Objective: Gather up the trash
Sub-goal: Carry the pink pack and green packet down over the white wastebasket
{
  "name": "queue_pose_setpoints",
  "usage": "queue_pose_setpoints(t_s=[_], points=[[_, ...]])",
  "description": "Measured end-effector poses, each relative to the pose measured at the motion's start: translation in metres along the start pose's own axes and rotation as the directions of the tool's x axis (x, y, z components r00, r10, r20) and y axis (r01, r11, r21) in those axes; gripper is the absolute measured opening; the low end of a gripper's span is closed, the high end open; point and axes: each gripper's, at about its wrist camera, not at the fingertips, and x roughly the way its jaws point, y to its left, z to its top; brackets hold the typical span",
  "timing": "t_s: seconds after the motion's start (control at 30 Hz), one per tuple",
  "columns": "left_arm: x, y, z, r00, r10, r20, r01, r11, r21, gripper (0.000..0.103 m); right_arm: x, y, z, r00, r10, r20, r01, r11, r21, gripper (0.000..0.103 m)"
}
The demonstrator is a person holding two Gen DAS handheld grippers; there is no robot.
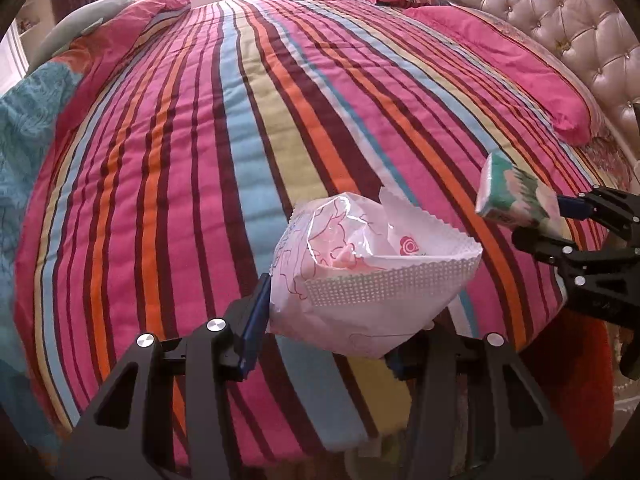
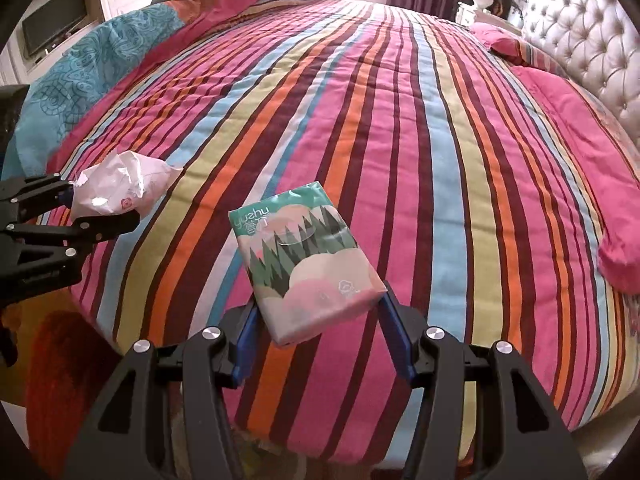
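Both hands loaded. Left tongs (image 1: 320, 320) pinch the torn white wrapper (image 1: 360, 264); it sits between the pads, mouth up, clear above the bed (image 1: 200, 140). Right tongs (image 2: 316, 320) clamp the green tissue pack (image 2: 308, 264) across its short sides, long axis pointing away from me. The pack hangs just right of the wrapper, slightly higher. No bin in view; I judge drop-off comes next.

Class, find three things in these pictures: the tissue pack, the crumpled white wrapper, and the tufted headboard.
tissue pack (image 2: 308, 256): right wrist view, on its printed front face.
crumpled white wrapper (image 1: 360, 276): left wrist view, on its dotted sealed edge.
tufted headboard (image 1: 560, 20): left wrist view, on the buttoned padding.
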Motion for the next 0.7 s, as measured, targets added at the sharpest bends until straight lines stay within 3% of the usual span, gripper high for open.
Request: queue_pose_setpoints(t_s=[0.23, 0.43, 0.7], points=[[-0.015, -0.003, -0.034, 1.000, -0.010, 0.007, 0.010, 1.000, -0.001, 0.048, -0.020, 0.004, -0.028, 1.000, 0.006, 0.004, -0.006, 1.000, 0.017, 0.052], [-0.030, -0.018, -0.067, 1.000, -0.009, 0.010, 0.008, 0.999, 0.051, 0.048, -0.041, 0.021, -0.058, 0.998, 0.057, 0.017, -0.057, 0.998, -0.014, 0.052], [-0.039, -0.041, -0.121, 0.999, -0.031, -0.026, 0.034, 0.993, 0.110, 0.048, -0.049, 0.042, -0.109, 0.995, 0.088, -0.044, -0.091, 0.994, -0.053, 0.052]])
